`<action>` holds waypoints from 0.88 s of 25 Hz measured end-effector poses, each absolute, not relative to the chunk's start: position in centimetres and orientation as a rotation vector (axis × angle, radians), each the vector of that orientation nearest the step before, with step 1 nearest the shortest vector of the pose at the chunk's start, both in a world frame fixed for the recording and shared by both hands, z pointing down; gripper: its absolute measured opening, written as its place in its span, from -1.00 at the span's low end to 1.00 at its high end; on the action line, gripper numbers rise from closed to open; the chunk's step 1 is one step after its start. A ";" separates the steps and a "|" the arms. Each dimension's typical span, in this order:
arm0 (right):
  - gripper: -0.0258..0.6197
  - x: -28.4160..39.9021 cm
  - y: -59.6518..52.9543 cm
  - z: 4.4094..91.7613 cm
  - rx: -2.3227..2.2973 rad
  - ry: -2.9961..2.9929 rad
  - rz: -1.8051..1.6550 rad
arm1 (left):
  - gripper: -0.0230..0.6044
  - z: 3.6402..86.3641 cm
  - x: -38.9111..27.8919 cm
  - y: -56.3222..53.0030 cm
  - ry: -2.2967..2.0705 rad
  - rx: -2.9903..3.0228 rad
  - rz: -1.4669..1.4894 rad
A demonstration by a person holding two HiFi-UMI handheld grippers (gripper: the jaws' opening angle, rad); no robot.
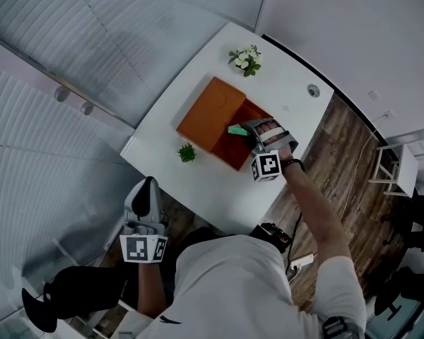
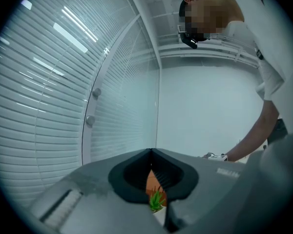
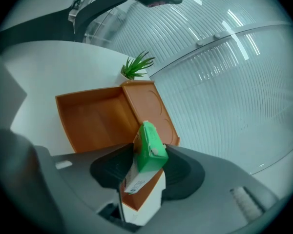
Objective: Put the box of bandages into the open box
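One bandage box (image 3: 149,149) between parted right fingers (image 3: 186,173) | one orange box (image 3: 95,120) | left fingers (image 2: 181,175) closed

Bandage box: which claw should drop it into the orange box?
Right. The right claw sits over the open orange box with the green bandage box between its jaws. The left claw is shut and empty, off the table.

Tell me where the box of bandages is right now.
Right gripper view: the box of bandages sits tilted between the right gripper's open jaws, over the near wall of the orange open box.
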State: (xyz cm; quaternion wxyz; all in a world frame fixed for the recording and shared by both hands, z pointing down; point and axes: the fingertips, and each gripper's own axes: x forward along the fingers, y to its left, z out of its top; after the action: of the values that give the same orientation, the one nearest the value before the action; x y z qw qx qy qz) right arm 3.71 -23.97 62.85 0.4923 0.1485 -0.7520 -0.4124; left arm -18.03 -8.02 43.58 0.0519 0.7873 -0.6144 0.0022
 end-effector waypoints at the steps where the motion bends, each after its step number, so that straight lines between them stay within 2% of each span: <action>1: -0.35 3.8 -23.9 62.5 0.369 -1.835 -0.993 | -0.91 43.5 -18.0 -8.0 -1.868 2.397 0.004; 10: -0.29 4.5 -24.3 59.2 0.515 -1.949 -0.905 | -0.91 43.2 -17.1 -8.1 -1.841 2.432 -0.004; 22: -0.34 9.5 -25.6 48.3 1.223 -2.369 -0.359 | -0.91 42.4 -17.2 -7.9 -1.834 2.470 -0.014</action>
State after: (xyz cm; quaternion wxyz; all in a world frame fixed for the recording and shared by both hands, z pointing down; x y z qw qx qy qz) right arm 9.48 -25.56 48.27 0.2238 0.4429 -0.8584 -0.1299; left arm -17.18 -7.90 42.36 0.0324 0.8025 -0.5957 -0.0046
